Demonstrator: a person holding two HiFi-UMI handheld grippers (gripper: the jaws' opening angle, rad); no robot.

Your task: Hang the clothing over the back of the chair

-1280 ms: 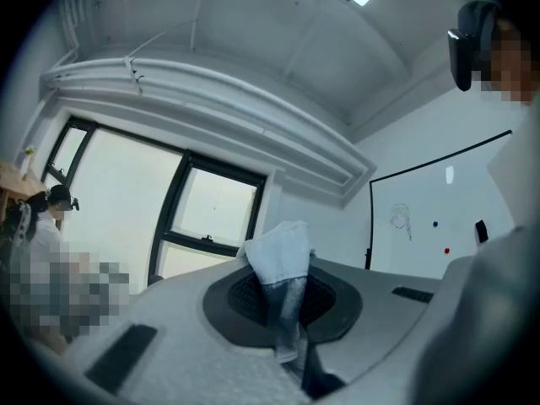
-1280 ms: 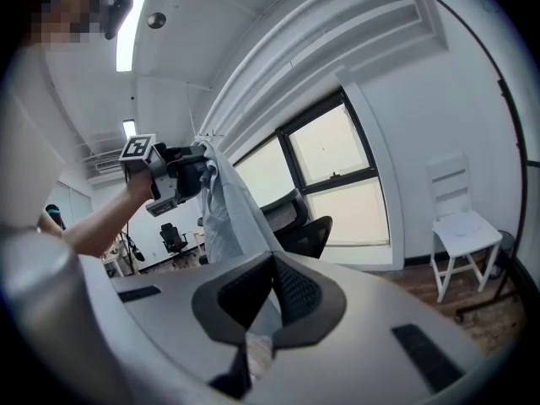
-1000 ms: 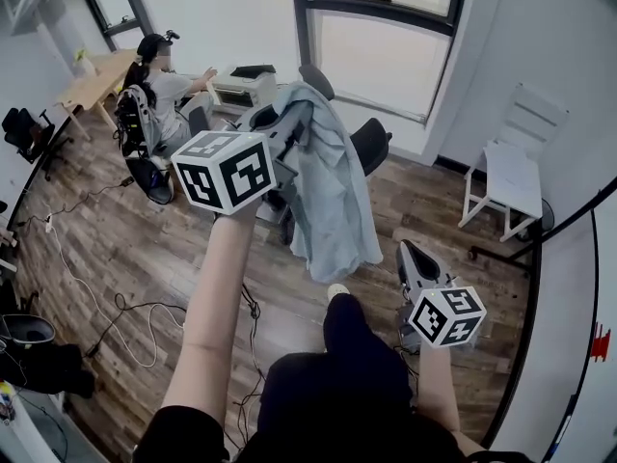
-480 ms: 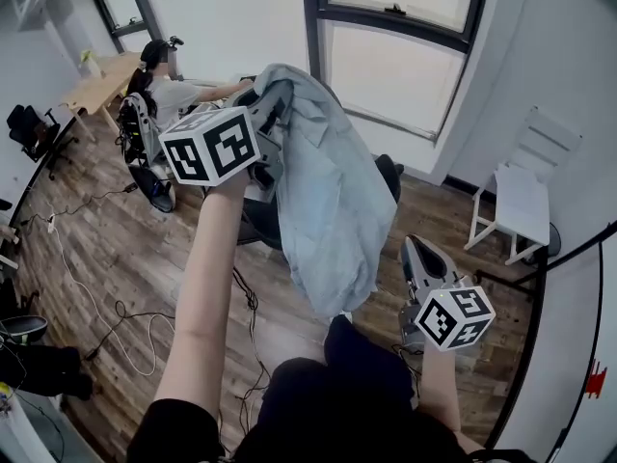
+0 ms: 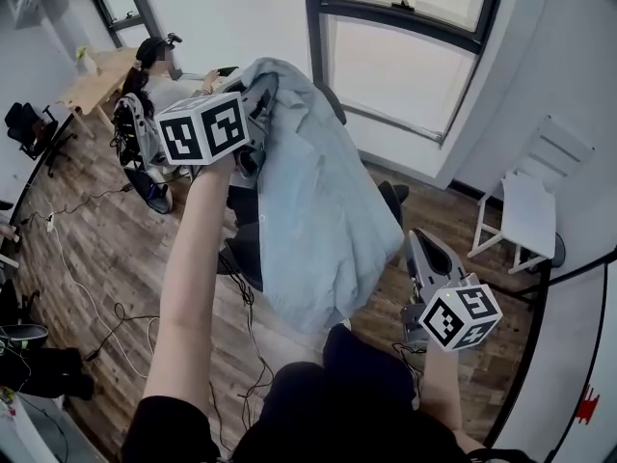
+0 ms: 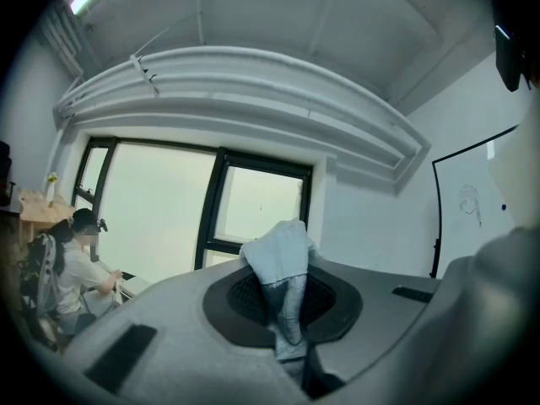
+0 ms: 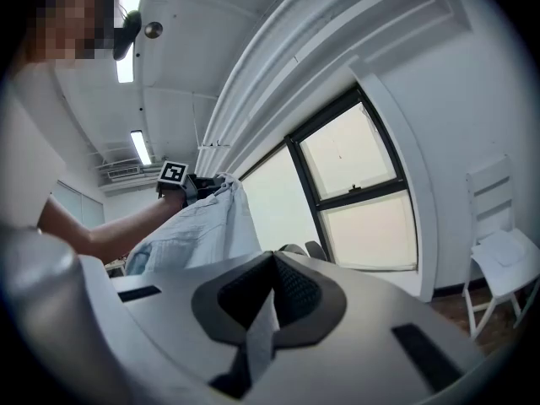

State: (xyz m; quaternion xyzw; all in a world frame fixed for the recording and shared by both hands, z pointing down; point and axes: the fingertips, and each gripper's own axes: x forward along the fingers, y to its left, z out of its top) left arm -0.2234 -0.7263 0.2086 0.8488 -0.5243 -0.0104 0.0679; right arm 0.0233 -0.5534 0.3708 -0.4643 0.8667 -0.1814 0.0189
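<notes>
White walls (image 5: 241, 17) and a tall dark-framed window (image 5: 400, 66) rise over a wood-plank floor (image 5: 106, 249) trailed with cables (image 5: 72, 278), with a wooden desk (image 5: 92, 85) at far left, a white folding chair (image 5: 525, 210) at right, and ceiling strip lights (image 7: 140, 147) lit.

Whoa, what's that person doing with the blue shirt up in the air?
A person is holding up a light blue shirt with the left claw pinched shut on a fold of it. The black chair it should hang on stands just behind it. The right claw is lower down, near the shirt's edge, jaws together.
</notes>
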